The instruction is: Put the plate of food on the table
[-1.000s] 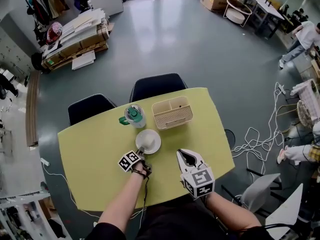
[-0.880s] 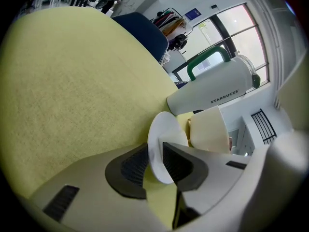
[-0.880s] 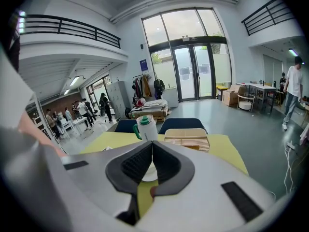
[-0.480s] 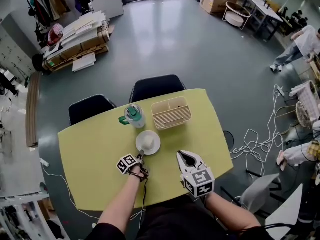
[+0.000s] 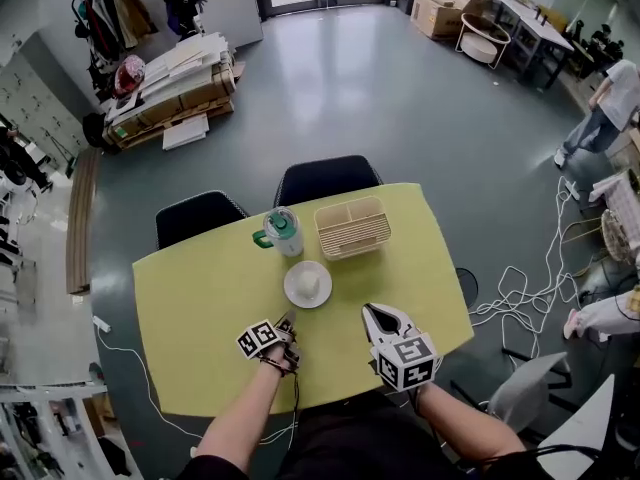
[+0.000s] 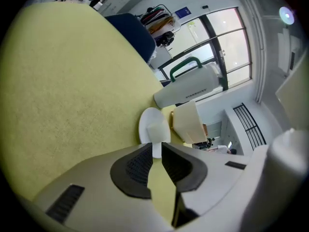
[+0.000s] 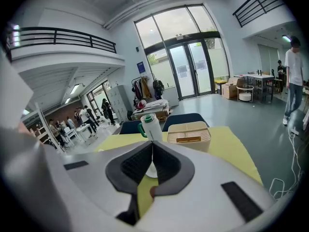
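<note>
The plate rests on the tabletop just ahead of the left gripper, clear of its narrowly parted jaws. The right gripper has its jaws closed together on nothing.

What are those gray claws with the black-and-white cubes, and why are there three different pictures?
A person at a yellow table holds a grabber tool in each hand. One picture comes from a camera on the person's head, looking down. The other two come from small cameras riding on the grabbers, looking along their jaws. On the table sit a white plate with a pale piece of food, a cup with a green lid and a beige basket. The left grabber points at the plate, jaws slightly apart; the right grabber has its jaws closed. Neither holds anything.
</note>
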The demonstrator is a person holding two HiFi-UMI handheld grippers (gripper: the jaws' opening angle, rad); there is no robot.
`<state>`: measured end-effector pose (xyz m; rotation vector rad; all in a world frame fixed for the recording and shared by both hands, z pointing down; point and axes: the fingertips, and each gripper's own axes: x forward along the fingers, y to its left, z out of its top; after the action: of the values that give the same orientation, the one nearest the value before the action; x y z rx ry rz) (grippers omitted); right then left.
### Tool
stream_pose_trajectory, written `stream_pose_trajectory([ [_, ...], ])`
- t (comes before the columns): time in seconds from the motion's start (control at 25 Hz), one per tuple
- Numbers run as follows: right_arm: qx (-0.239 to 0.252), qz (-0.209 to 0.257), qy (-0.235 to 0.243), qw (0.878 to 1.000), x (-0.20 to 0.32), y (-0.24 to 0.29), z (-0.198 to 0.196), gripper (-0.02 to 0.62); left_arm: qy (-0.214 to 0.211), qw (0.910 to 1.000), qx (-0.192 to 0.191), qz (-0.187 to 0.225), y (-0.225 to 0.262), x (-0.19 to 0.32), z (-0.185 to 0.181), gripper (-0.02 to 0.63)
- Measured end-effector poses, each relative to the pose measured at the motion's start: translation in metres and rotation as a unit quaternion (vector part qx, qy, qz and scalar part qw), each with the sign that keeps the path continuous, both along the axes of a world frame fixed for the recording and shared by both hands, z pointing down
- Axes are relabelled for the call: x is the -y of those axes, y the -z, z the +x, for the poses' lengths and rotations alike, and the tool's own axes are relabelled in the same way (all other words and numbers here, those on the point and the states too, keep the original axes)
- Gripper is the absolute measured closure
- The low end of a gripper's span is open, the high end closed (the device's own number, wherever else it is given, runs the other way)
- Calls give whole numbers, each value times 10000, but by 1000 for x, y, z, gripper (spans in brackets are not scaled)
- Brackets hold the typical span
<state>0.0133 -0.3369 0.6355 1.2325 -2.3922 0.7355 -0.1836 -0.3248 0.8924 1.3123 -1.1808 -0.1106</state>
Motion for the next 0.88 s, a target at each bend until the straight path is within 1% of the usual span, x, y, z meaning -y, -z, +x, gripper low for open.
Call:
stream_pose_trajectory([
  [0.08,3,21,57,10000,-5,4,-1,583,-230,9990,125,364,29,-6,2,555],
  [0.16,5,34,113,9999,-9,9,-2,583,-474,9952,371,773,62,-13,2,581],
  [0.28,14,75,204,9998,-16,15,-5,583,-776,9848,790,1337,112,-24,1,597],
  [0.4,87,138,319,9994,-19,23,-11,583,-944,9723,1048,1865,165,-29,5,597],
  [0.48,191,184,407,9988,-21,29,-18,583,-1072,9609,1250,2228,200,-35,11,597],
  [0.64,363,286,593,9972,-30,47,-33,583,-1243,9333,1787,2856,264,-50,17,597],
  [0.76,500,395,734,9953,-33,62,-47,583,-1304,9095,2305,3204,303,-59,16,597],
  [0.88,623,485,841,9933,-34,74,-58,583,-1344,8860,2788,3453,332,-68,16,598],
])
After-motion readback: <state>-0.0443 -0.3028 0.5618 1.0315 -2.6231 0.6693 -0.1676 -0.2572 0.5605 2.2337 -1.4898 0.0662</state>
